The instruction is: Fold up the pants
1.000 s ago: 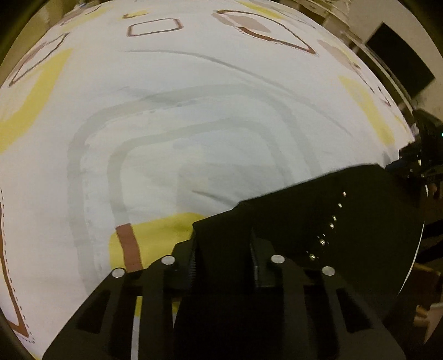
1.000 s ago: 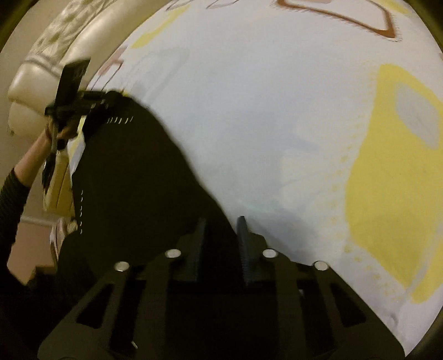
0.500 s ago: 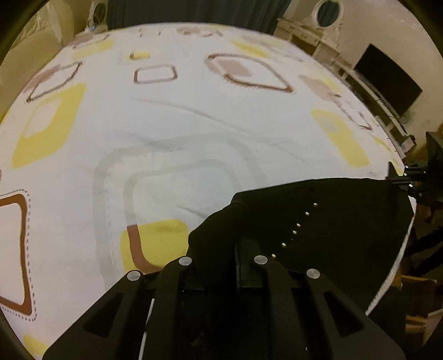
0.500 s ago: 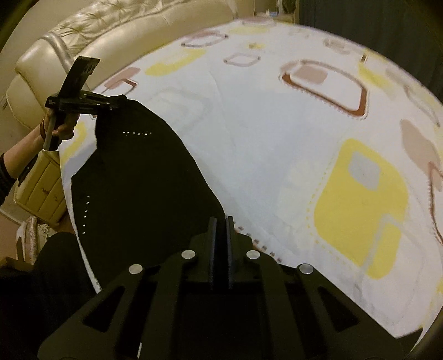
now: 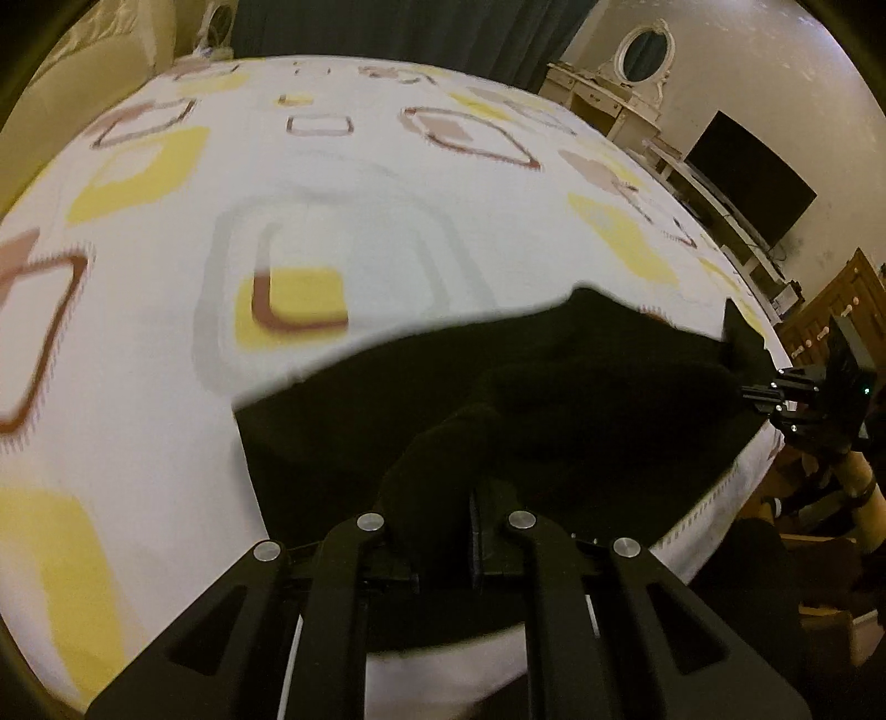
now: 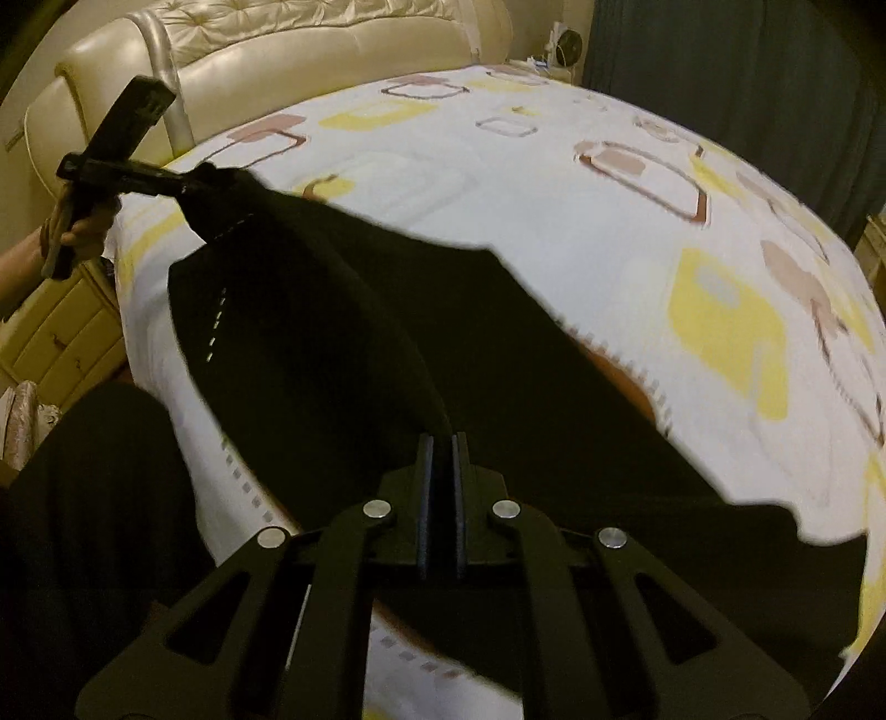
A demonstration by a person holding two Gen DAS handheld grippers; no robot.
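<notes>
The black pants (image 5: 581, 387) hang stretched between my two grippers above the near edge of the bed (image 5: 360, 183). My left gripper (image 5: 443, 498) is shut on a bunched corner of the pants. It also shows in the right wrist view (image 6: 194, 183), pinching the far corner of the pants (image 6: 360, 332). My right gripper (image 6: 441, 443) is shut on the pants' near edge. It also shows in the left wrist view (image 5: 747, 382), holding the other corner. A row of small pale stitches (image 6: 216, 327) runs down the cloth.
The bed has a white sheet (image 6: 581, 194) with yellow and brown squares. A cream padded headboard (image 6: 310, 50) stands behind it. A dark curtain (image 6: 747, 83), a black TV (image 5: 747, 177), a white dresser with oval mirror (image 5: 626, 83) and a wooden nightstand (image 6: 50, 332) surround the bed.
Both grippers have risen and pulled back from the bed, lifting the pants off the sheet. The right gripper's jaws have closed tight on the cloth.
</notes>
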